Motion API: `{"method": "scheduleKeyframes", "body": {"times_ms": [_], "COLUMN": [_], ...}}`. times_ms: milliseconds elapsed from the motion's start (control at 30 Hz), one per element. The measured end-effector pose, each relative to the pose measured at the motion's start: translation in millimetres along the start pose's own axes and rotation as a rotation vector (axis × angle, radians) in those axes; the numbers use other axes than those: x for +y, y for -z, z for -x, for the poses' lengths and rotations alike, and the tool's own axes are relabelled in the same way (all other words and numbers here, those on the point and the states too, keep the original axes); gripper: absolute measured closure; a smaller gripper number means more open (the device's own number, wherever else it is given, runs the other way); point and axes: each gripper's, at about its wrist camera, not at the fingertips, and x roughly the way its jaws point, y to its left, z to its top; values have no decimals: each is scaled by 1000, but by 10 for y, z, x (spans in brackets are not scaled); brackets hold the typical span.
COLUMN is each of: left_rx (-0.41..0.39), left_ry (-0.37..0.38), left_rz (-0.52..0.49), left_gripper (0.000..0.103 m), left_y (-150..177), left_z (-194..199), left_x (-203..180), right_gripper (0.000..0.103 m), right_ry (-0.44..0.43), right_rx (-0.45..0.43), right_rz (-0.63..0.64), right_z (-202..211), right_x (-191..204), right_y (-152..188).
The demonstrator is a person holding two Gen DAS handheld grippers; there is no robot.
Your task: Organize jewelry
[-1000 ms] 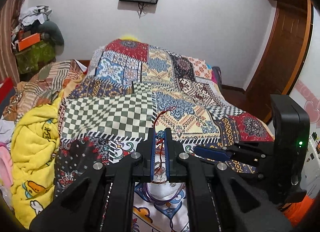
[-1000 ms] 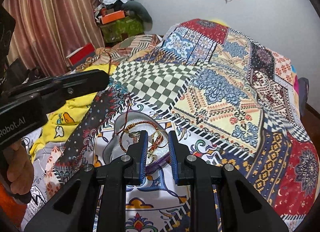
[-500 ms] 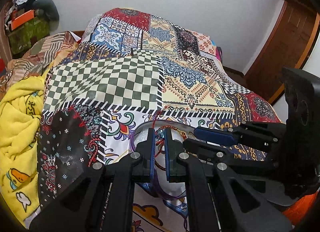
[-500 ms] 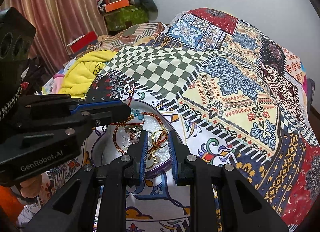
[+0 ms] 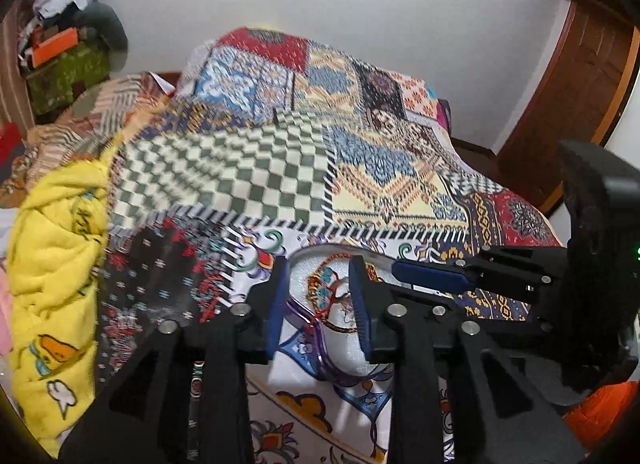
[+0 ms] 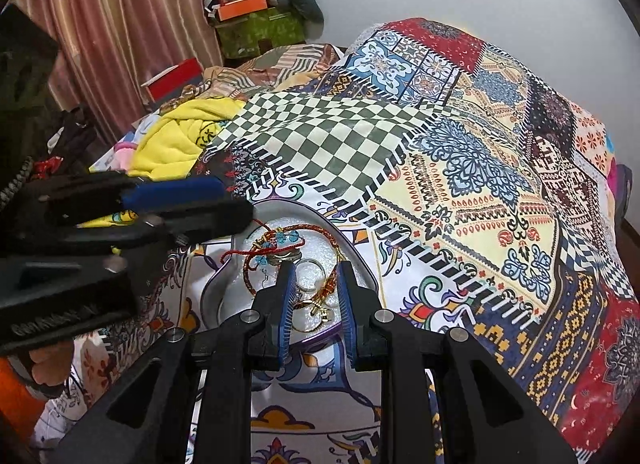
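Two grippers hung over one shallow silver tray point(image 6: 224, 284) on the patchwork bedspread point(image 6: 460, 168). Left gripper point(image 5: 318, 296) stood with its blue pads spread wide and nothing between them, above the red braided cord bracelet with turquoise beads point(image 5: 326, 288) lying in the tray. Right gripper point(image 6: 316, 298) was parted less far, empty, poised just over at least two gold rings point(image 6: 310, 278) beside that bracelet. One yellow towel point(image 5: 52, 260) lay bunched at the bed's left edge.
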Motion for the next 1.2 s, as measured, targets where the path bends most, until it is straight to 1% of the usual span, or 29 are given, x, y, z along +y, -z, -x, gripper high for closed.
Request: {"method": "scheduleKeyframes", "body": {"times_ms": [100, 200, 300, 433, 500, 633, 700, 767, 867, 900, 933, 1000, 1033, 1100, 1133, 1167, 1200], "left_rx": [-34, -72, -125, -198, -245, -373, -430, -493, -562, -583, -596, -626, -635, -651, -660, -664, -666], "left_ry": [-20, -30, -52, -51, -42, -53, -55, -64, -94, -110, -119, -141, -153, -171, -176, -181, -187], "left_rz": [4, 17, 11, 4, 1, -17, -26, -37, -62, -70, -74, -80, -80, -72, -65, -60, -56], "left_gripper": [73, 73, 73, 73, 73, 73, 67, 65, 62, 59, 57, 50, 46, 34, 31, 27, 18], "left_y": [-40, -85, -116, -132, -134, -93, -42, 40, 165, 216, 250, 324, 354, 408, 432, 449, 459], "left_z": [184, 398, 672, 1065, 1299, 1863, 2095, 2346, 2618, 2696, 2738, 2828, 2858, 2907, 2931, 2938, 2941], "left_x": [-2, -13, -84, -234, -332, -545, -630, -723, -859, -906, -931, -981, -996, -999, -995, -988, -982], "right_gripper": [84, 84, 84, 84, 84, 84, 84, 82, 67, 63, 60, 47, 43, 26, 22, 17, 16], "right_ry": [2, 15, 37, 74, 100, 125, 142, 155, 168, 187, 212, 231, 241, 262, 276, 294, 307], "right_rx": [-18, -61, -123, -227, -296, -420, -483, -546, -616, -641, -663, -685, -698, -719, -728, -736, -741], "right_rz": [-15, -34, -51, -66, -70, -78, -78, -80, -81, -80, -77, -74, -78, -91, -98, -106, -110], "right_z": [126, 356, 667, 1171, 1479, 2013, 2258, 2491, 2708, 2768, 2825, 2874, 2900, 2930, 2939, 2943, 2946], "right_x": [-4, -10, -4, 64, 138, 289, 388, 491, 625, 676, 740, 805, 841, 855, 858, 857, 855], "right_y": [-25, -53, -83, -92, -84, -26, 32, 105, 220, 266, 313, 368, 403, 454, 473, 484, 489]}}
